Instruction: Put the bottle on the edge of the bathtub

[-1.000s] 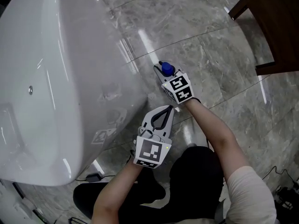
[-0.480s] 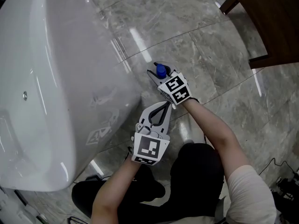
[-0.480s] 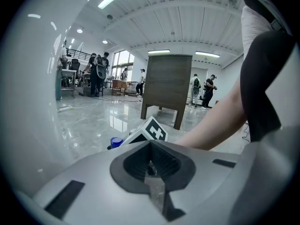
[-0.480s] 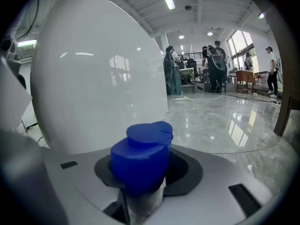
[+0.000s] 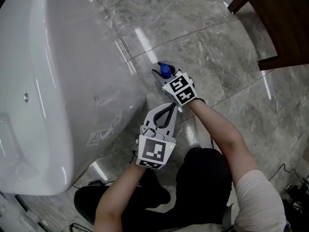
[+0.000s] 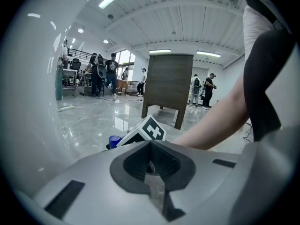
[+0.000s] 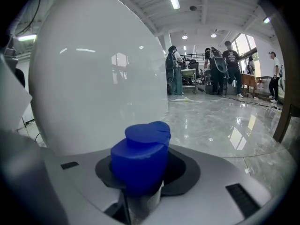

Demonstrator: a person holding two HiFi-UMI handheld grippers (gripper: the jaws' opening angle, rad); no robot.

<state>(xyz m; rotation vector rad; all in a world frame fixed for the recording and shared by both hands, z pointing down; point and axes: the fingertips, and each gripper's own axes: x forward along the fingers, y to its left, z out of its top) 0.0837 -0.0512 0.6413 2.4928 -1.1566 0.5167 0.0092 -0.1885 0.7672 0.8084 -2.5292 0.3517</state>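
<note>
A white bottle with a blue cap [image 5: 165, 71] stands low over the marble floor, beside the outer wall of the white bathtub [image 5: 48, 81]. My right gripper [image 5: 161, 72] has the bottle between its jaws, which are closing on it below the cap. In the right gripper view the blue cap [image 7: 140, 156] fills the space between the jaws, with the bathtub wall [image 7: 93, 88] just behind it. My left gripper [image 5: 170, 111] hovers a little nearer to me, shut and empty. In the left gripper view the cap [image 6: 115, 139] and the right gripper's marker cube [image 6: 149, 129] show beyond the shut jaws.
A dark wooden cabinet [image 5: 280, 23] stands on the floor at the upper right, also seen as a brown cabinet [image 6: 168, 88] from the left gripper. Grey marble floor [image 5: 217, 57] lies between it and the tub. Cables [image 5: 289, 187] lie at lower right. People stand far off.
The right gripper with the bottle has shifted slightly up and left, closer to the tub wall. The left gripper has stayed almost where it was.
</note>
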